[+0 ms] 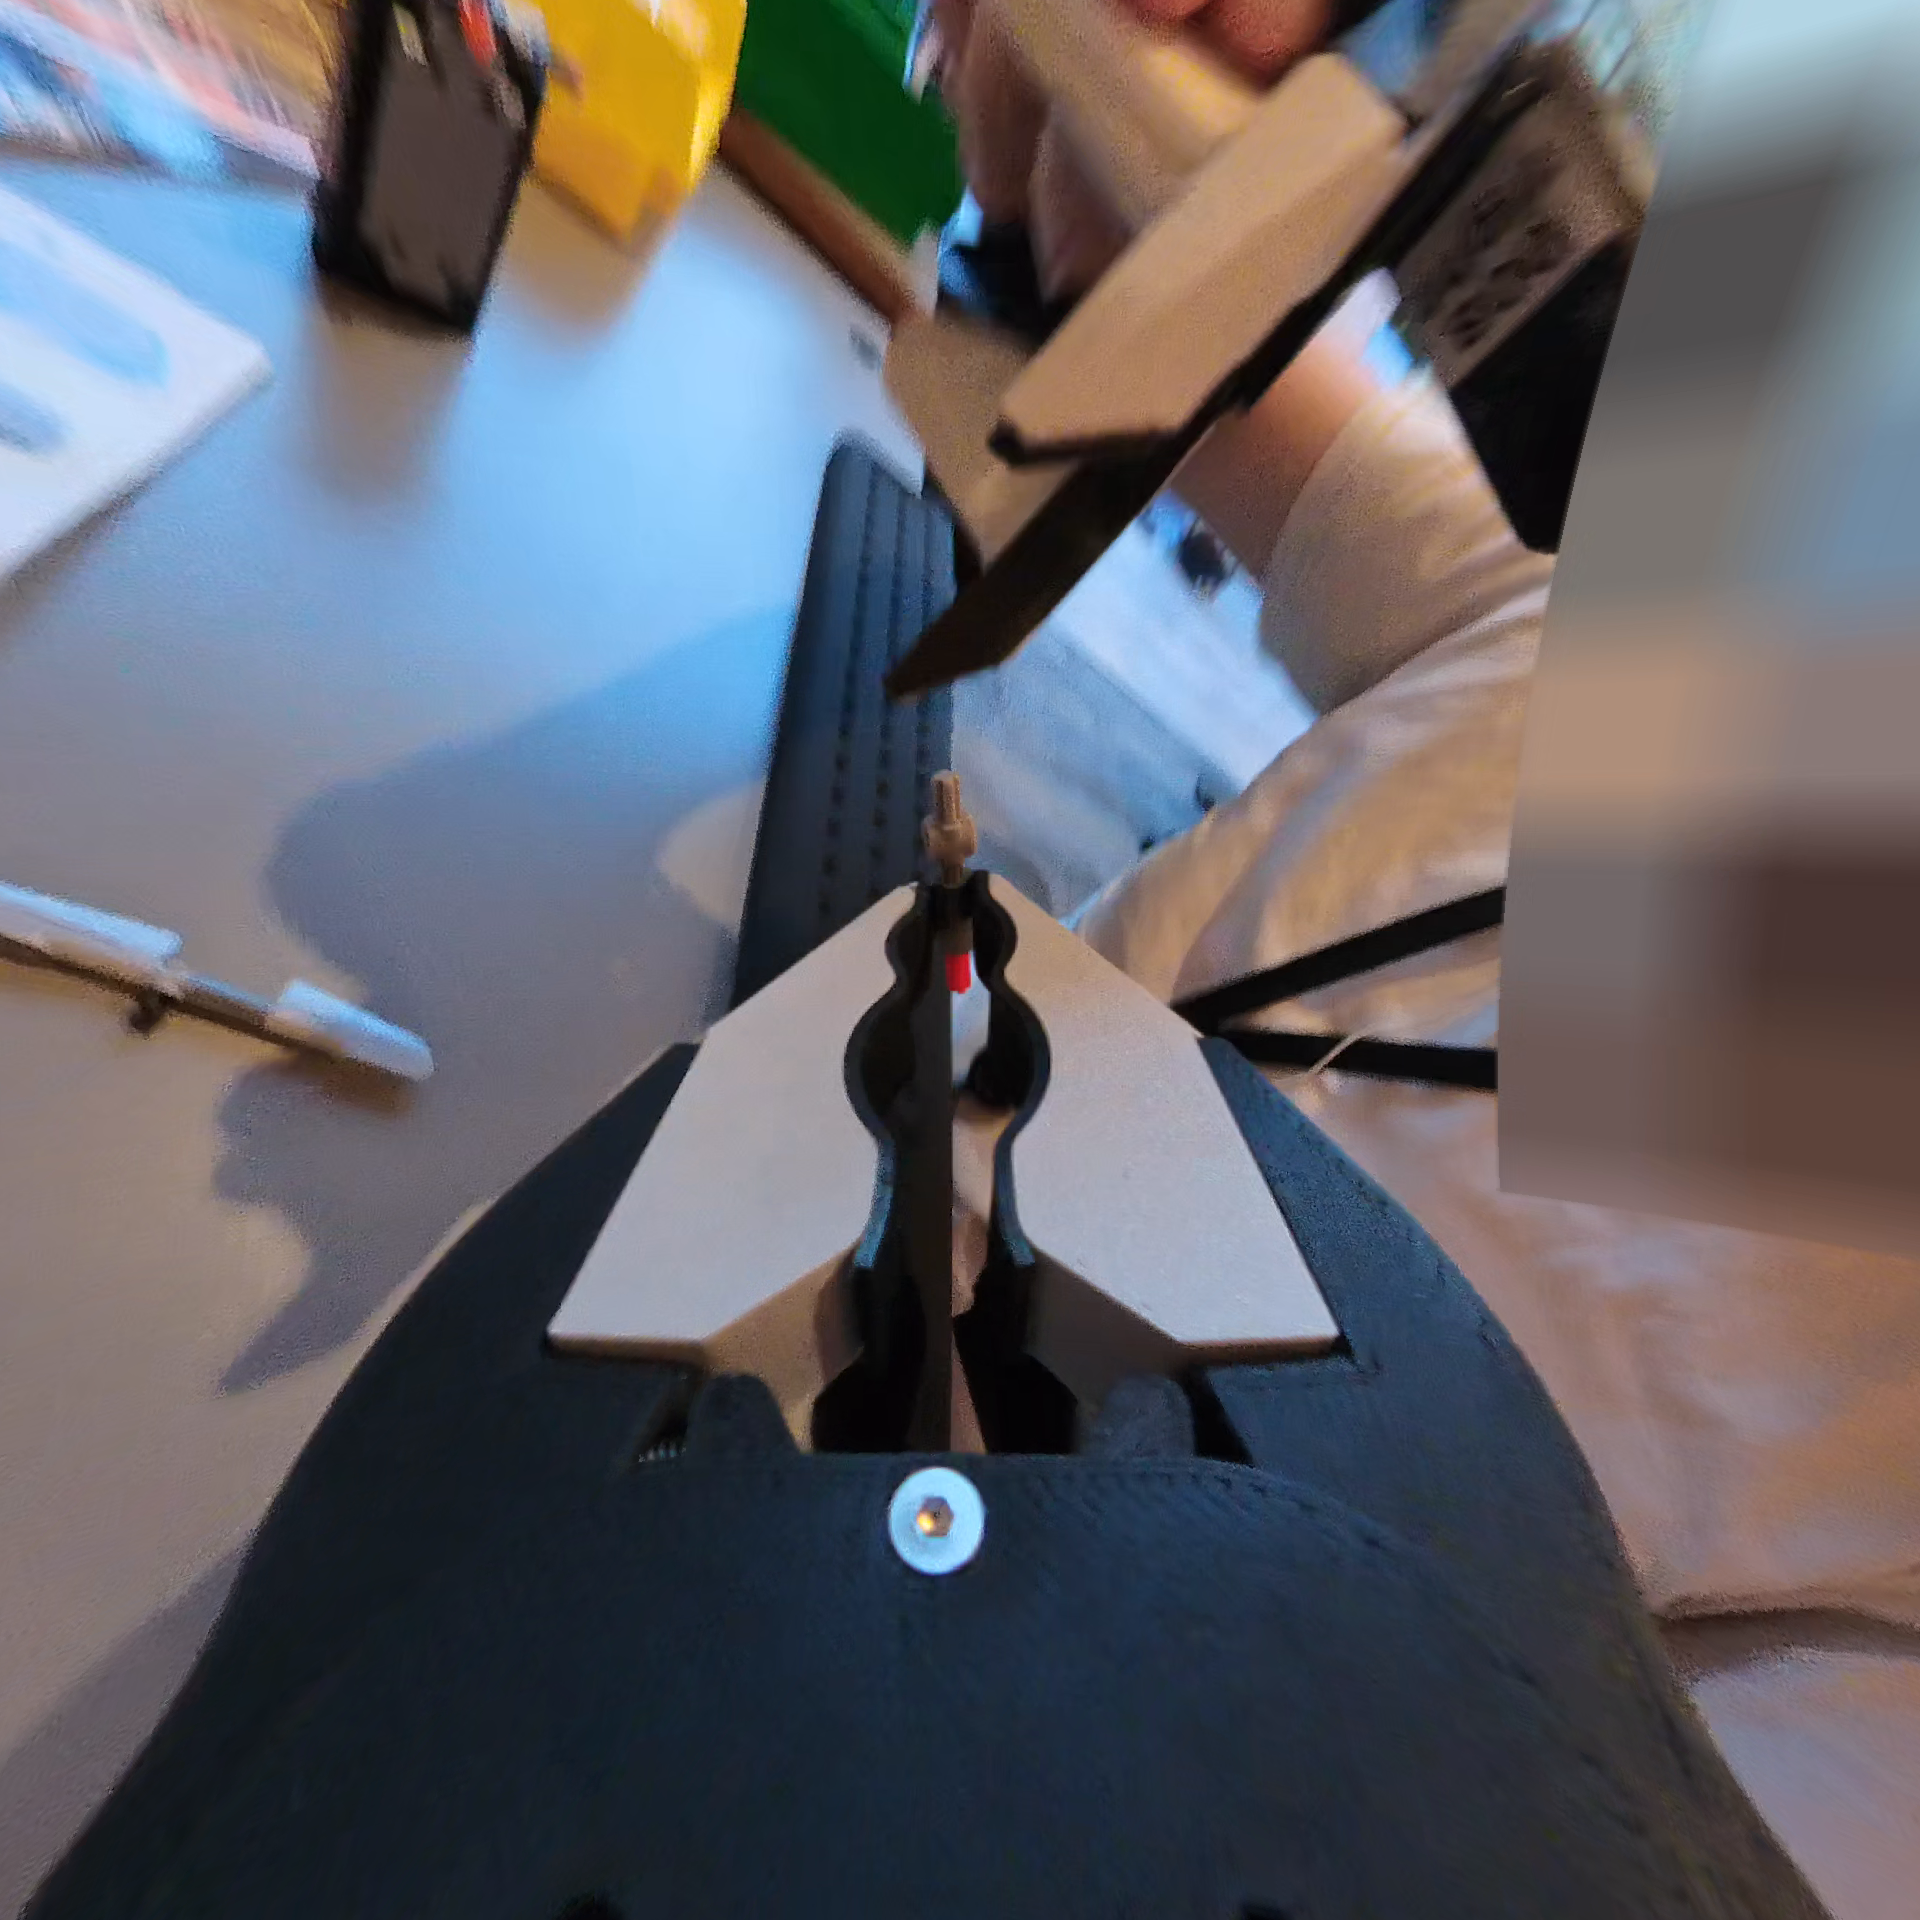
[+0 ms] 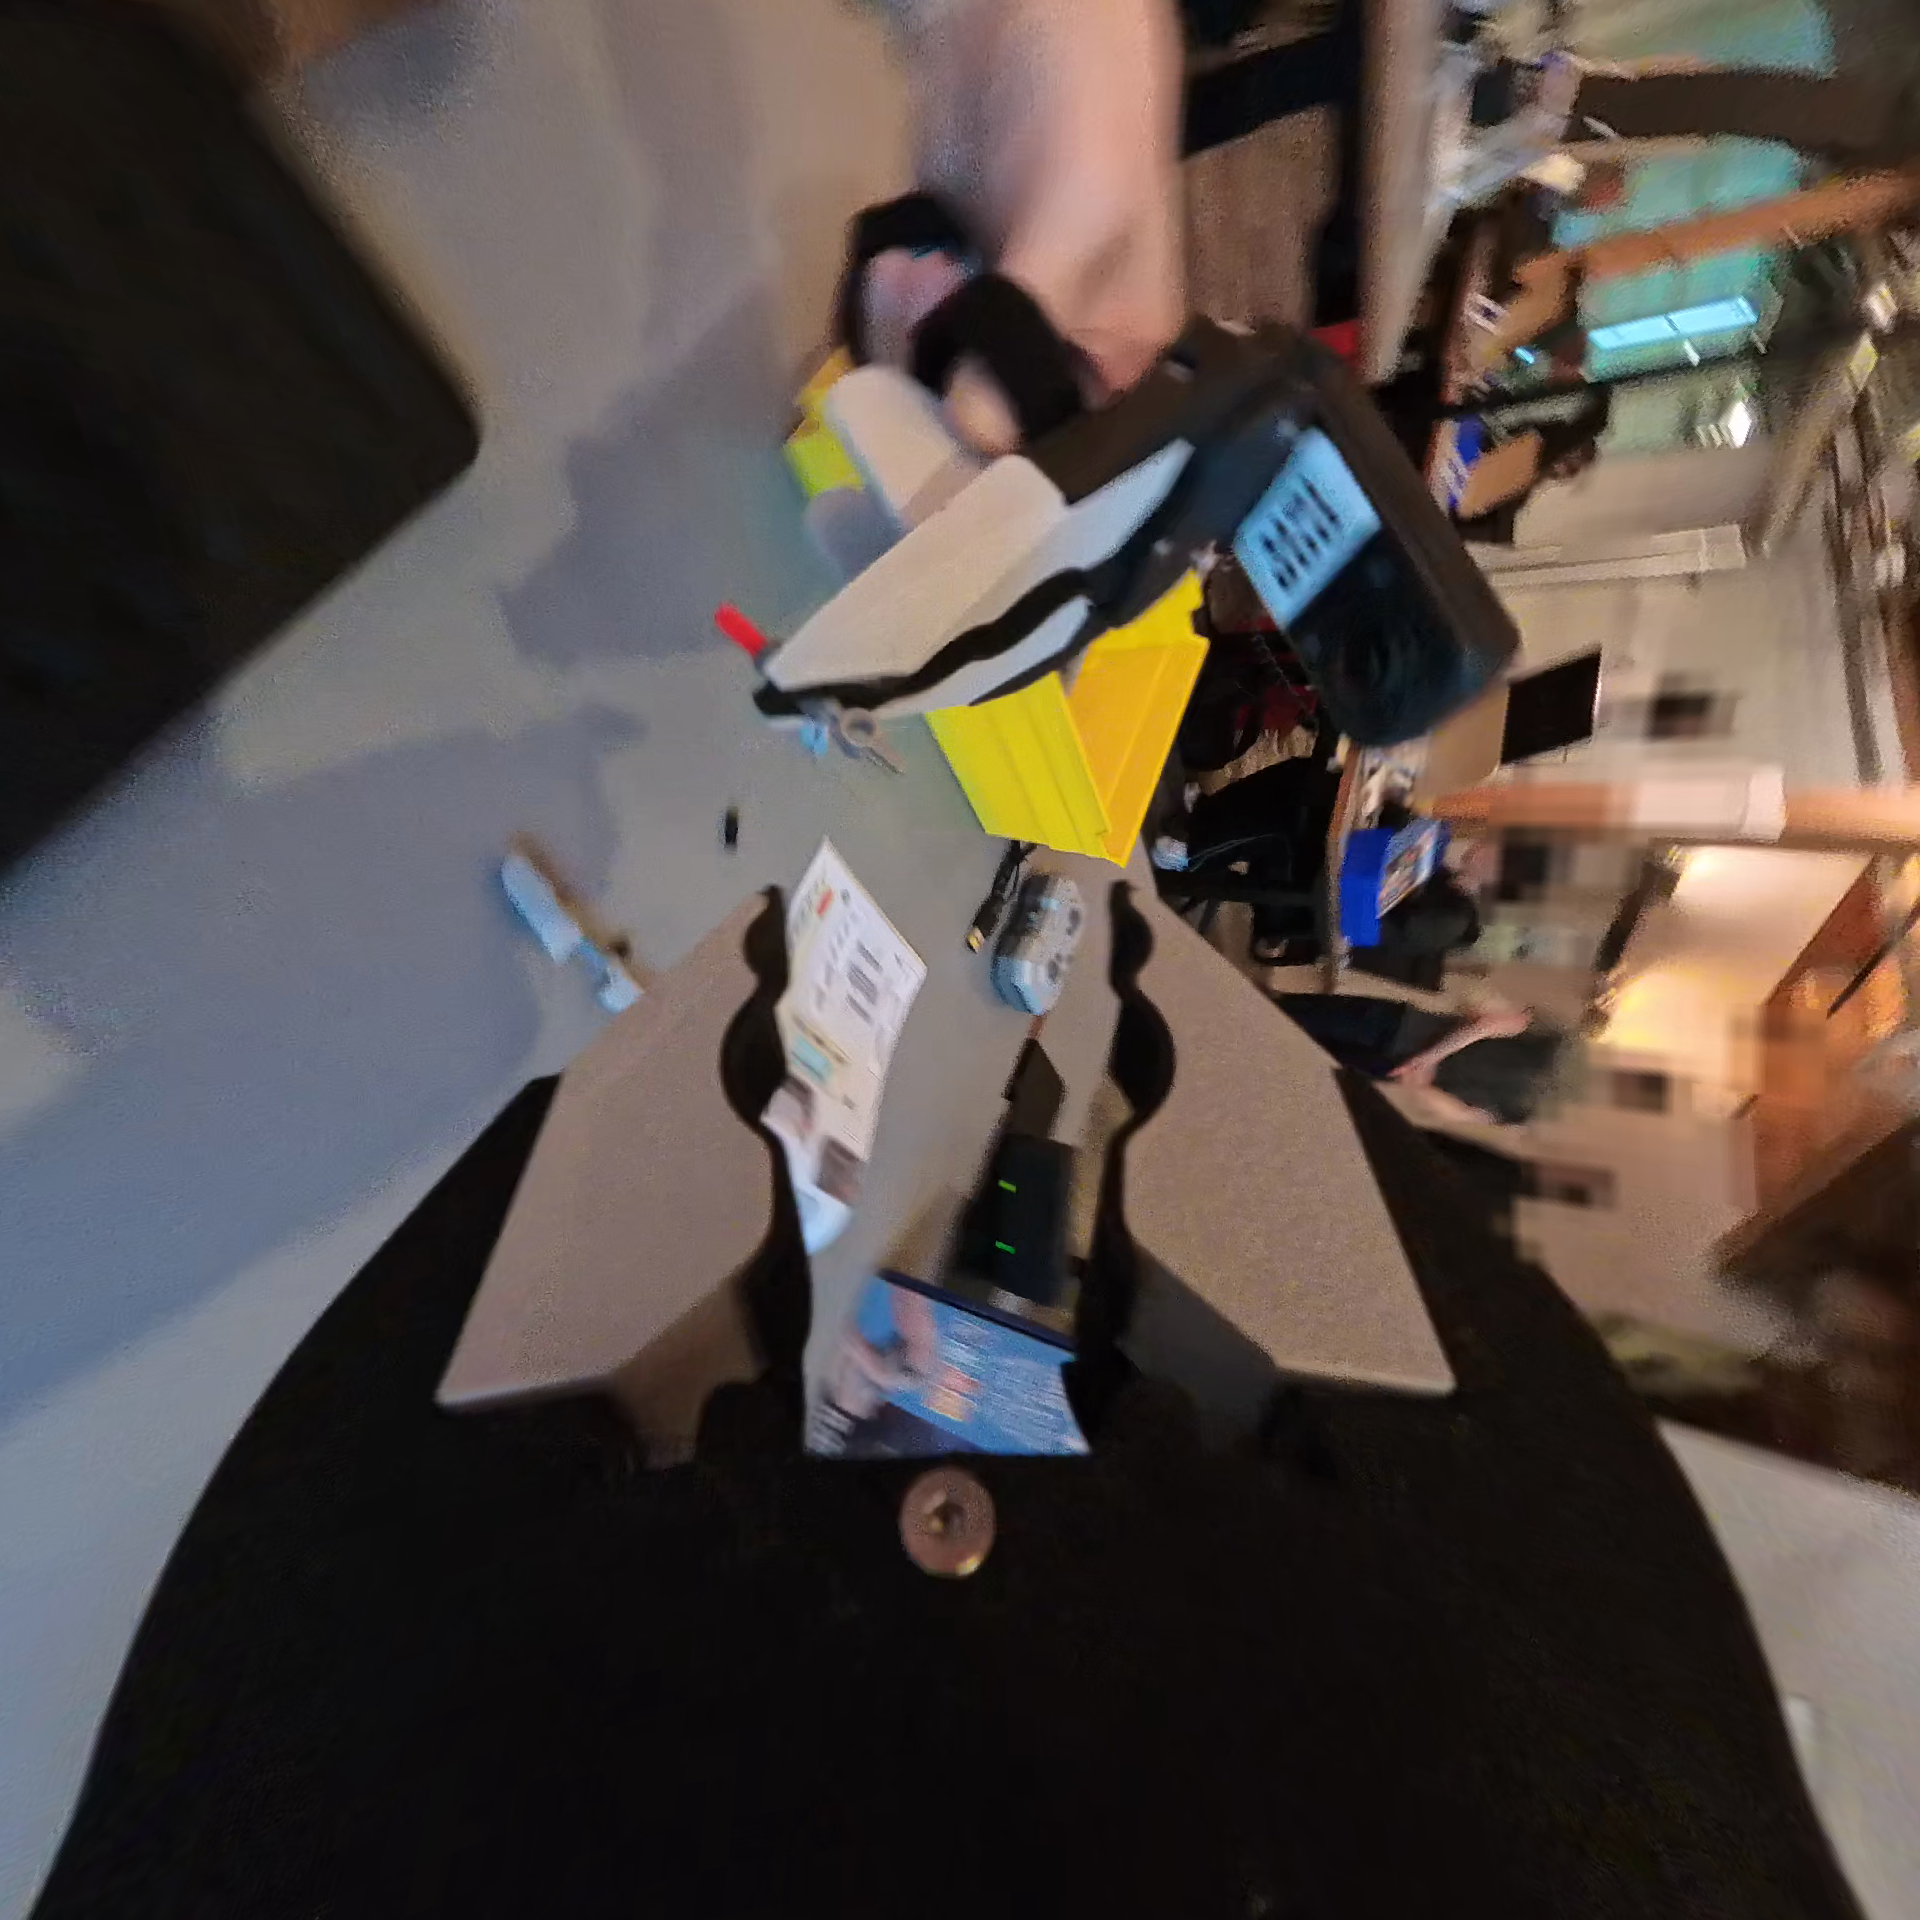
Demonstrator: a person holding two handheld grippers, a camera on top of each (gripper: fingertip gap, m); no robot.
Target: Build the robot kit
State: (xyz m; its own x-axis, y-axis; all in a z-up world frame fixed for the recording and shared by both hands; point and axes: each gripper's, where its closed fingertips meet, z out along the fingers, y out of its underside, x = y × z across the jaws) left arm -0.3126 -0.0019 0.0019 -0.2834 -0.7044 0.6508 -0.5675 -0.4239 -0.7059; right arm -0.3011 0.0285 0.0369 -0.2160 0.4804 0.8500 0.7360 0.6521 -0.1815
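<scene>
My left gripper (image 1: 948, 894) is shut on a thin black tool (image 1: 933, 1164) with a red band. The tool's small tan tip (image 1: 948, 826) sticks out past the fingertips. A black ribbed object (image 1: 862, 665) lies just beyond it on the grey table (image 1: 499, 582). My right gripper (image 2: 940, 914) is open and empty, held above the table. It also shows in the left wrist view (image 1: 1049, 520), above the ribbed object. The left gripper shows in the right wrist view (image 2: 935, 613), with the tool's red end (image 2: 740, 627) beside its tips.
A white marker pen (image 1: 260, 1008), a black box (image 1: 426, 156), a yellow bin (image 2: 1070, 727) and a green bin (image 1: 842, 94) are on the table. A leaflet (image 2: 847, 1018), a grey controller (image 2: 1039, 940), a black device with green lights (image 2: 1018, 1195) and a blue box (image 2: 956, 1371) lie below the right gripper. A person's white sleeve (image 1: 1351, 727) is at right. The tips of one gripper are about 5 centimeters away from the tips of the other.
</scene>
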